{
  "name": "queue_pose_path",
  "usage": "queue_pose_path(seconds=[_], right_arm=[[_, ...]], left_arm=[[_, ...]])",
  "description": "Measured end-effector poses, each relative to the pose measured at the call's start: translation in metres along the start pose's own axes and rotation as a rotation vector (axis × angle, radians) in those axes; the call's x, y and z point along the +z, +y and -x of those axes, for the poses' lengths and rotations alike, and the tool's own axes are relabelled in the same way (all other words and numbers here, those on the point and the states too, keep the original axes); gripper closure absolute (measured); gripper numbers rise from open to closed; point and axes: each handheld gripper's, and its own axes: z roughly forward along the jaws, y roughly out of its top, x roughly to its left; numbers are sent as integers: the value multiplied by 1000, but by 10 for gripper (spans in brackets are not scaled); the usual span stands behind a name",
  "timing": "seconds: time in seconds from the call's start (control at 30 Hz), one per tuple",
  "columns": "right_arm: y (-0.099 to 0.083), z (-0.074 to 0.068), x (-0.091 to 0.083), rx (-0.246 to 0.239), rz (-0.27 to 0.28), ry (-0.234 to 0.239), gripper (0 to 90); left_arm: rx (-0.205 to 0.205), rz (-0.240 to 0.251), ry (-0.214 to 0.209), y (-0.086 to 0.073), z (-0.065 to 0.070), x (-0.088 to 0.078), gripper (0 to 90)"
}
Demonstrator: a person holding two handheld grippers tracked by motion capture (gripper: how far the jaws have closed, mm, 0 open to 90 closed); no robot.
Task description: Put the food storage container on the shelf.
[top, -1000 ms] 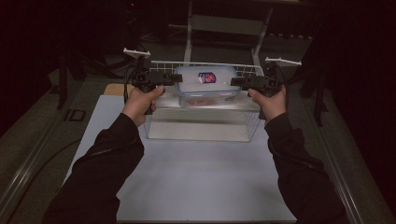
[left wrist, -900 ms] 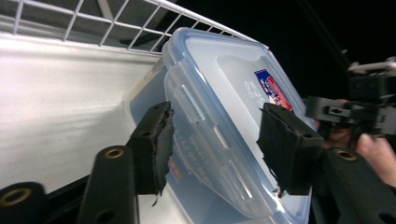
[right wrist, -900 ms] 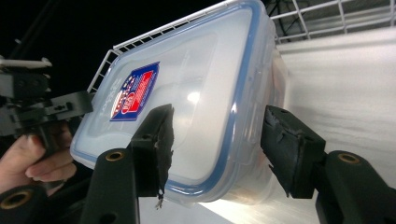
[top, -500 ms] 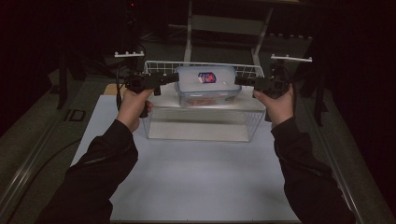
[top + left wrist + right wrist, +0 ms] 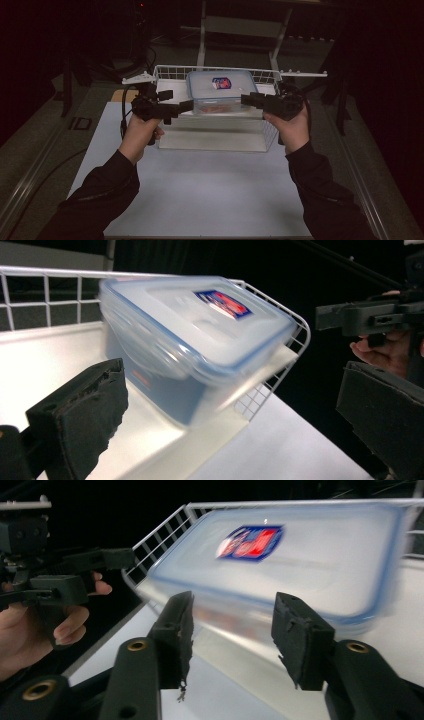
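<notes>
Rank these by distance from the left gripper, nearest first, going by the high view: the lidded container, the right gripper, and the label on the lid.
1. lidded container, just right of the left gripper, inside the wire basket.
2. label, on the lid, slightly farther back.
3. right gripper, across the container on its far side.

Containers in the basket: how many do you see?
1. A lidded container sits in the wire basket, between the left gripper and the right gripper. Its body may hide something behind it.
</notes>
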Motion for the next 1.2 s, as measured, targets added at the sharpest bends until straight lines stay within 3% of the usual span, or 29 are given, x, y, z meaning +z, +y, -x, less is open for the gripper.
queue_pose_path(seconds=[0.07,0.13,0.2,0.23,0.33,0.5,0.8,0.9,1.2], right_arm=[[-5,-6,4,-20,-12,3,634],[-10,-10,8,-31,-20,-3,780],[-14,-12,14,-35,-33,0,885],[-16,-12,17,-36,-41,4,897],[-20,-15,27,-52,-58,2,898],[-21,-18,43,-57,-84,9,898],[-15,-13,69,-51,-111,-15,899],[-13,-9,76,-20,-122,0,899],[-6,-9,88,-24,-128,-15,897]], left_arm=[[12,6,-5,-7,3,-4,1],[24,17,-15,-16,5,-7,1],[50,16,-2,-26,7,-10,1],[65,11,9,-31,9,-11,1],[107,-12,23,-45,14,-13,0],[149,7,50,-66,20,-17,1],[135,-15,33,-86,23,-12,1],[134,-25,32,-88,22,-11,1],[141,-34,36,-90,24,-9,1]])
